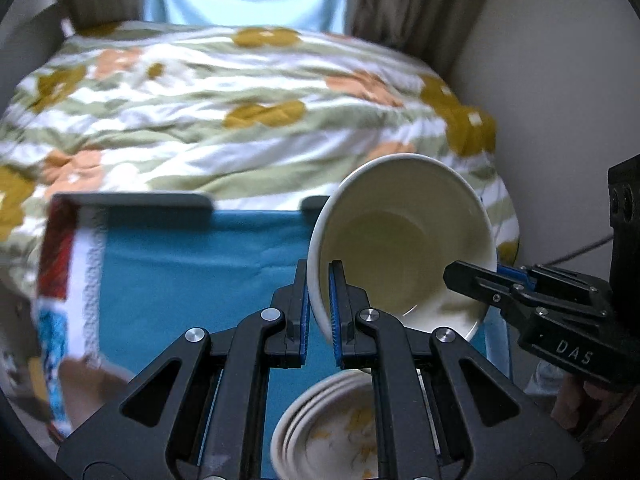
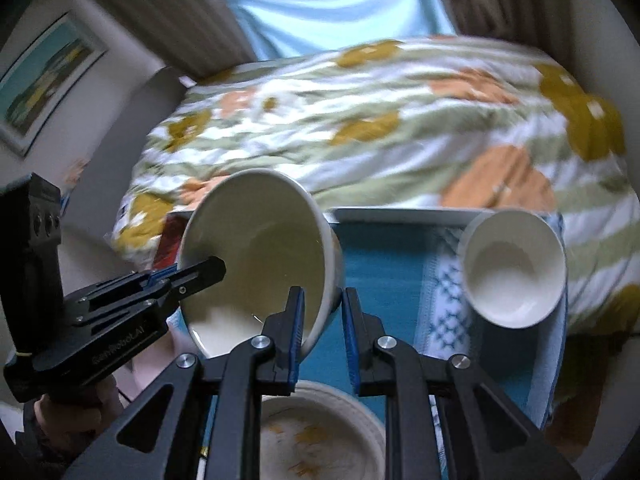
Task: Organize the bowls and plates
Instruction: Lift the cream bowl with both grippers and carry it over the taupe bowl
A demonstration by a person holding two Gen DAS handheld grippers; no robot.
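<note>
A cream bowl [image 1: 404,240] is tilted in the air above the blue mat. My left gripper [image 1: 319,304] is shut on its rim. My right gripper [image 2: 323,332] straddles the opposite rim of the same bowl [image 2: 256,256], and a gap shows between the wall and its right finger. The right gripper also shows in the left wrist view [image 1: 484,284], and the left gripper in the right wrist view [image 2: 200,274]. A stack of floral plates [image 1: 336,432] lies below the bowl, and it also shows in the right wrist view [image 2: 316,436]. A smaller white bowl [image 2: 514,268] stands on the mat at the right.
The blue mat [image 1: 192,280] with a patterned woven border [image 2: 444,296] covers a tray-like surface with a pale far rim [image 2: 400,213]. A bed with a floral quilt [image 1: 240,112] lies right behind. Walls stand close at the right [image 1: 560,100] and left [image 2: 120,92].
</note>
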